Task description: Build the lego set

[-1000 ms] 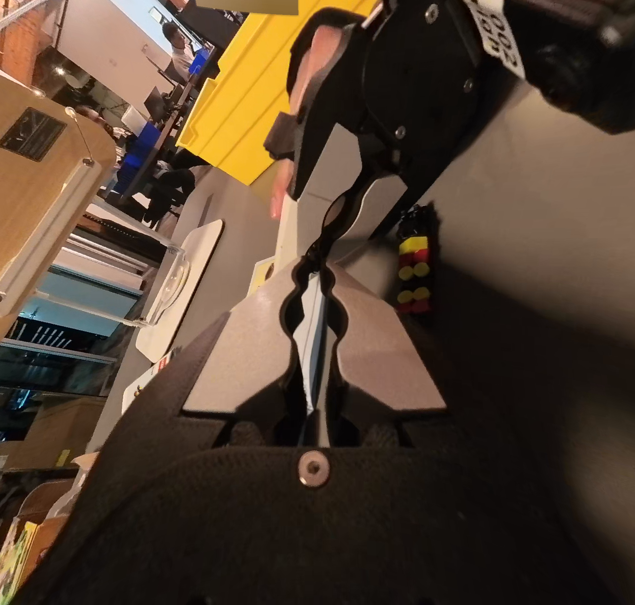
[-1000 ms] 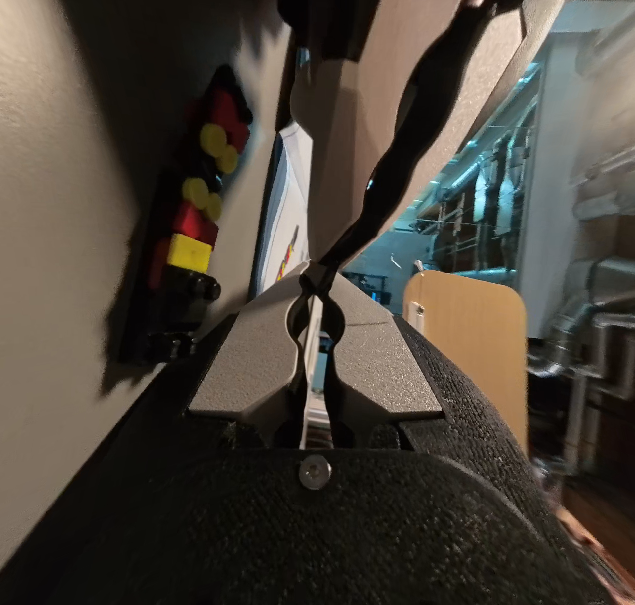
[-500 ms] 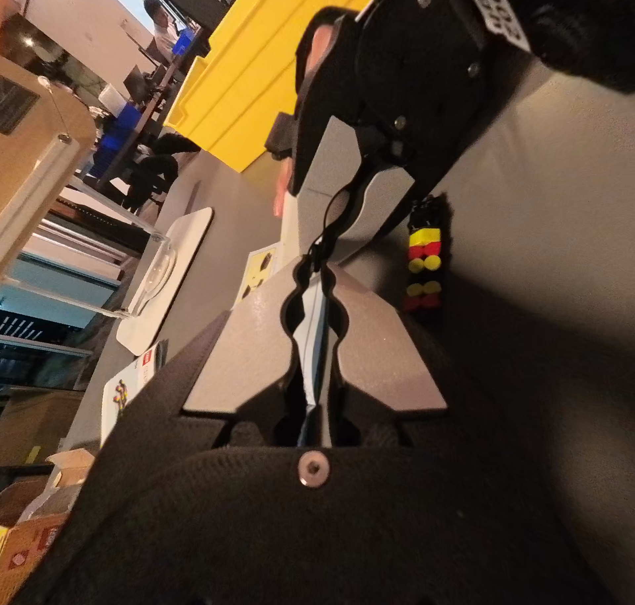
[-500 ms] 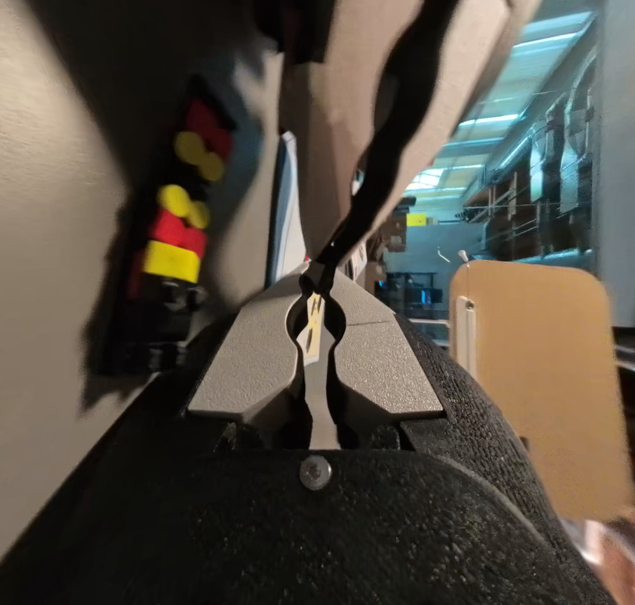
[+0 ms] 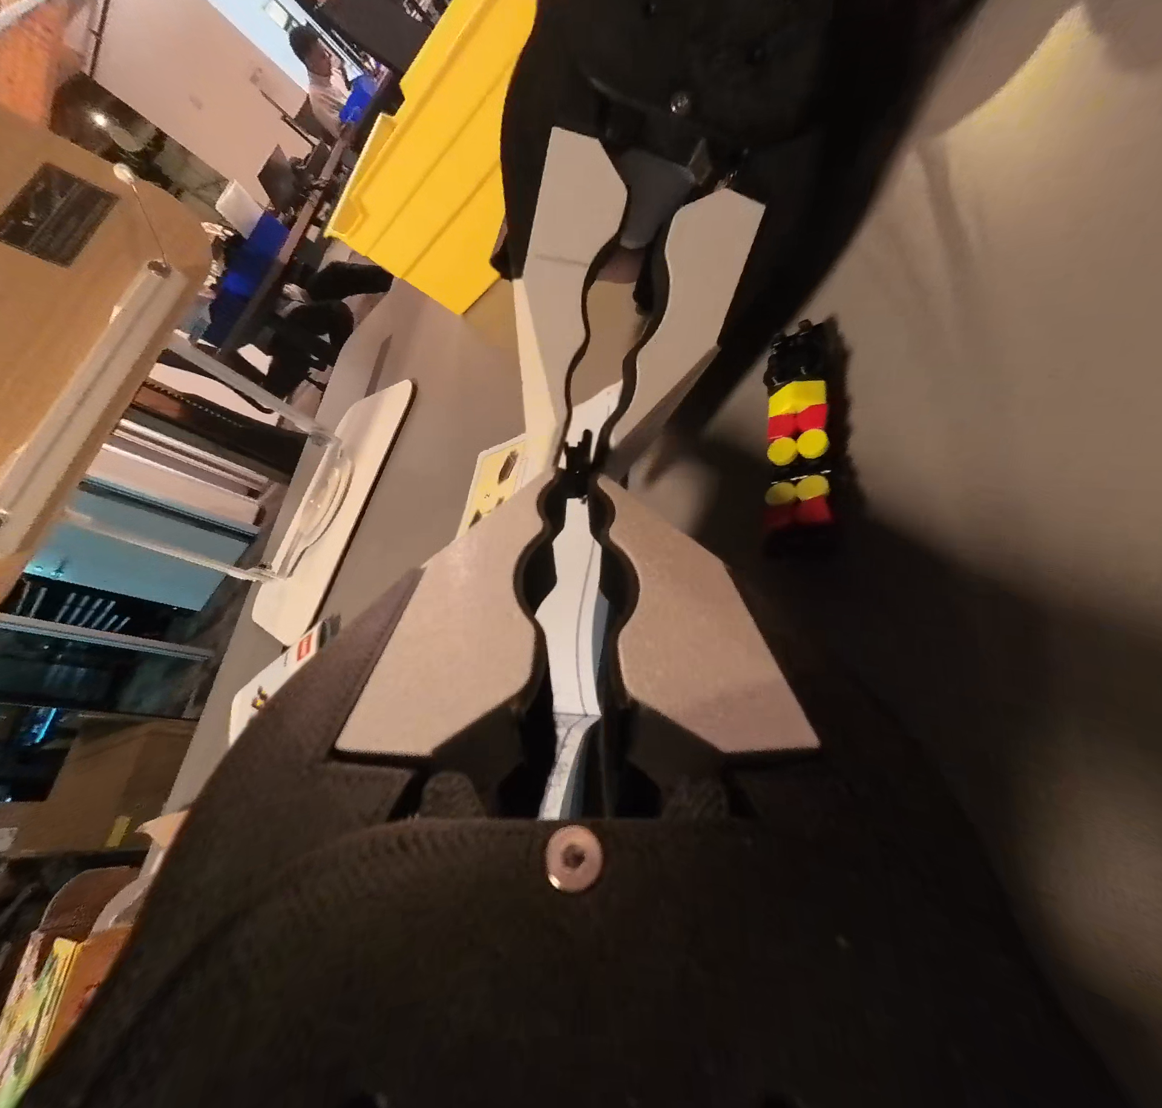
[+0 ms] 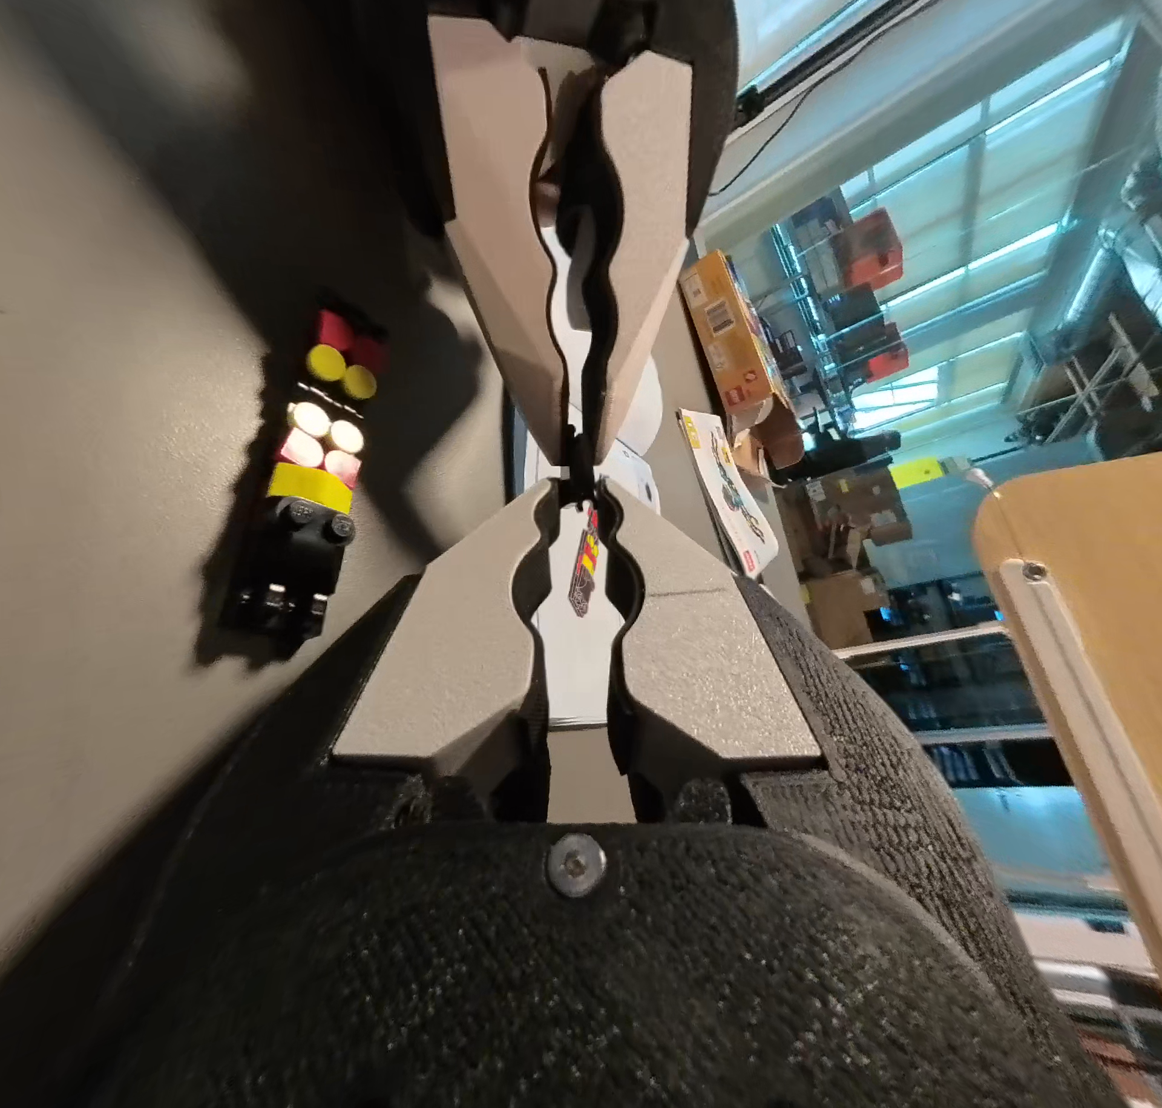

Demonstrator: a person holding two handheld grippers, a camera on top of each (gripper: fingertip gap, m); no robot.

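Observation:
A lego assembly (image 5: 795, 442) of black, yellow and red bricks lies on the grey table (image 5: 1006, 260), apart from both grippers; it also shows in the right wrist view (image 6: 314, 449). My left gripper (image 5: 578, 483) and my right gripper (image 6: 578, 496) point at each other, tip to tip, above the table. A small black lego piece (image 5: 581, 455) is pinched where the tips meet, and both grippers are shut on it. It also shows in the right wrist view (image 6: 578, 467). Its shape is mostly hidden by the fingertips.
A yellow bin (image 5: 440, 153) stands at the far end of the table. A white board (image 5: 377, 436) bears a clear dish (image 5: 314, 505). An instruction booklet (image 6: 575, 650) lies under the grippers. A lego box (image 6: 729, 335) and a leaflet (image 6: 732, 505) lie beyond. A wooden panel (image 6: 1081, 637) stands alongside. Left and right tips are no more than a few centimetres apart.
Both grippers have swung until they face each other straight on, tips still together on the black piece. The lego assembly has stayed on the table.

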